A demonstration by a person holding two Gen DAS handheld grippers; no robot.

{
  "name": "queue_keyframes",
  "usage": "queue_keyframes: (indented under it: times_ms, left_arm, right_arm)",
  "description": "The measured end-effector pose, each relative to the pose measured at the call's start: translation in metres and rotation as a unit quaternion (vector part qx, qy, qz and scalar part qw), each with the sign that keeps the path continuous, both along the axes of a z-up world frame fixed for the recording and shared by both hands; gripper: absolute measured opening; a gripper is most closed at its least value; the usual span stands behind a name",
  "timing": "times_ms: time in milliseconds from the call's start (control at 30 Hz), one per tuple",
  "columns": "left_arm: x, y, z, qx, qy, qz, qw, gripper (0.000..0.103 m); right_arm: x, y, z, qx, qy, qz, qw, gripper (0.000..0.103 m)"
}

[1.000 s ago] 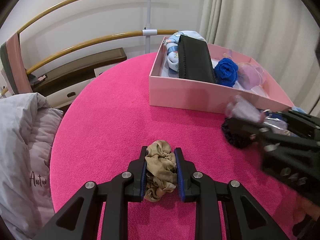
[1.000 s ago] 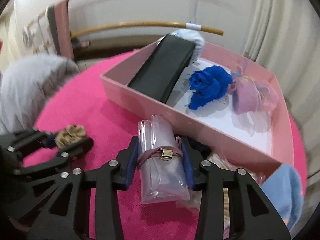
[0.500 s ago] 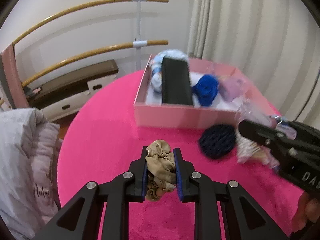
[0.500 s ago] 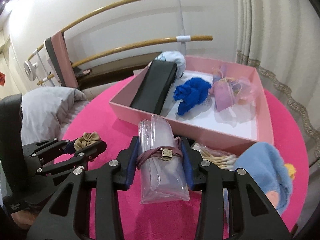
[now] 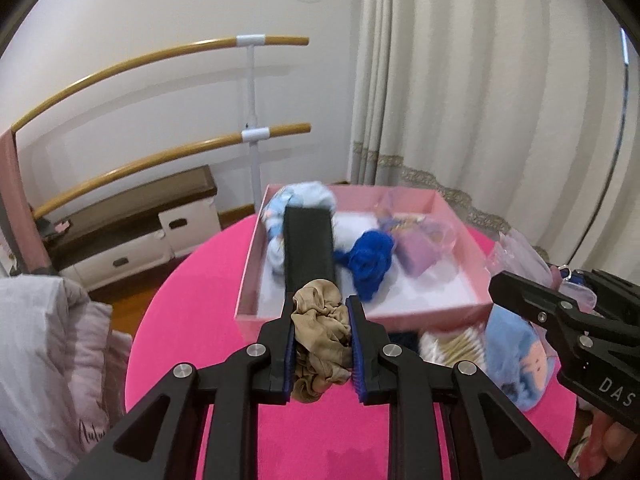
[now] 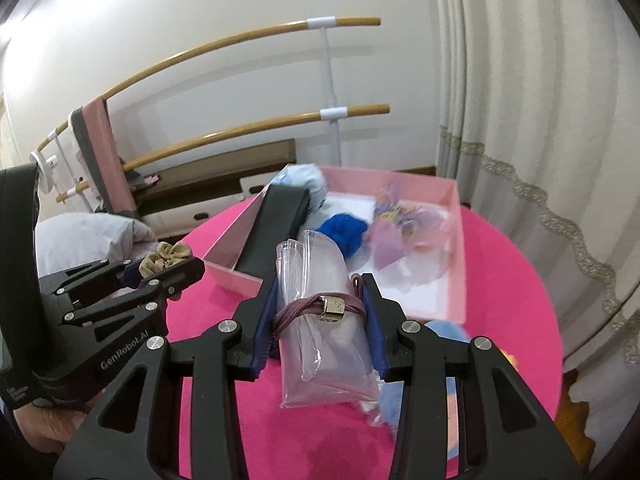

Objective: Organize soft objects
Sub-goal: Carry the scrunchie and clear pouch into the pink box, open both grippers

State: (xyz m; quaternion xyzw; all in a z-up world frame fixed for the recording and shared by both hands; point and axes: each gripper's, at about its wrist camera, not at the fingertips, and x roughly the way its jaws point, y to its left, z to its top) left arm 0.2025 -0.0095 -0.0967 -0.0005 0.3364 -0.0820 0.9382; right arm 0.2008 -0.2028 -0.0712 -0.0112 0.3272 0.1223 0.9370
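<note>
From the left wrist, the left hand-held gripper point(image 5: 320, 344) is pinching a crumpled tan scrunchie point(image 5: 320, 332), soft gathered satin-like fabric bunched between the blue pads, held up just in front of the pink box point(image 5: 404, 314). That box is a shallow, square-cornered cardboard tray on the round bench point(image 5: 192, 304), which wears a fuzzy hot-pink cloth. Inside the box: a flat black rectangular case point(image 5: 308, 248) leaning on a pale blue plush point(image 5: 304, 196), a ruffled royal-blue scrunchie point(image 5: 368, 258) beside it, and a lilac gauzy pouch point(image 5: 420, 248) further right. Just outside the box's near wall sit a bundle of cotton swabs point(image 5: 452, 346) and a light blue plush doll point(image 5: 520, 356). At the right edge the right hand-held gripper point(image 5: 560, 308) comes in, black and angular. Behind the box, two curved wooden ballet bars point(image 5: 160, 156) on a white wall and pleated cream curtains point(image 5: 480, 100). Over to the right wrist: the right hand-held gripper point(image 6: 320, 312) is clamped on a clear plastic pouch point(image 6: 324, 332), glossy and rolled, bound by a mauve band with a metal clasp point(image 6: 334, 306), held this side of the pink box point(image 6: 452, 240). Left of the box, the left hand-held gripper point(image 6: 168, 268) carries the tan scrunchie point(image 6: 166, 258). A grey quilted garment point(image 6: 92, 240) lies beyond the bench's left edge.
</note>
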Motion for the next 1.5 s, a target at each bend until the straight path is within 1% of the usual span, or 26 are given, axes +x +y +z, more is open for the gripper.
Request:
queue_keyframes:
  times_ms: [267, 367, 500, 700, 800, 933, 1067, 1267, 1367, 1400, 1433, 1467, 1500]
  left_arm:
    - [0.02, -0.016, 0.022, -0.003, -0.013, -0.02, 0.9997, 0.019]
    - [0.029, -0.024, 0.025, 0.0, -0.015, -0.026, 0.9996, 0.019]
    - [0.048, -0.033, 0.027, 0.002, -0.012, -0.031, 0.9995, 0.019]
    - [0.085, -0.043, 0.032, -0.009, -0.005, -0.036, 0.9993, 0.019]
    - [0.103, -0.049, 0.029, -0.011, 0.003, -0.038, 0.9992, 0.019]
    - [0.125, -0.056, 0.02, -0.016, 0.025, -0.04, 0.9988, 0.019]
    - [0.142, -0.062, 0.005, -0.018, 0.047, -0.041, 0.9979, 0.019]
    - [0.154, -0.068, -0.009, -0.017, 0.069, -0.049, 0.9963, 0.02]
    - [0.16, -0.071, -0.014, -0.021, 0.079, -0.051, 0.9953, 0.025]
    - [0.162, -0.071, -0.015, -0.022, 0.084, -0.051, 0.9949, 0.036]
    - [0.162, -0.071, -0.018, -0.021, 0.088, -0.052, 0.9945, 0.044]
    - [0.162, -0.071, -0.021, -0.014, 0.089, -0.042, 0.9951, 0.053]
    - [0.162, -0.068, -0.023, -0.011, 0.086, -0.036, 0.9956, 0.065]
  right_arm:
    - [0.017, -0.018, 0.022, -0.005, -0.01, -0.022, 1.0, 0.037]
    - [0.029, -0.024, 0.027, -0.002, -0.01, -0.028, 1.0, 0.037]
    - [0.049, -0.032, 0.031, 0.003, -0.002, -0.033, 0.999, 0.037]
    - [0.079, -0.045, 0.032, 0.018, 0.016, -0.042, 0.999, 0.037]
    - [0.096, -0.051, 0.028, 0.024, 0.029, -0.048, 0.998, 0.037]
    - [0.114, -0.056, 0.014, 0.029, 0.053, -0.054, 0.997, 0.038]
    - [0.123, -0.058, -0.002, 0.031, 0.074, -0.056, 0.995, 0.038]
    - [0.129, -0.061, -0.02, 0.035, 0.098, -0.062, 0.993, 0.039]
    - [0.131, -0.063, -0.027, 0.041, 0.108, -0.066, 0.991, 0.04]
    - [0.133, -0.064, -0.029, 0.044, 0.112, -0.068, 0.99, 0.043]
    - [0.135, -0.066, -0.031, 0.048, 0.115, -0.069, 0.99, 0.044]
    - [0.135, -0.067, -0.035, 0.05, 0.119, -0.072, 0.989, 0.044]
    - [0.135, -0.069, -0.037, 0.05, 0.12, -0.074, 0.989, 0.044]
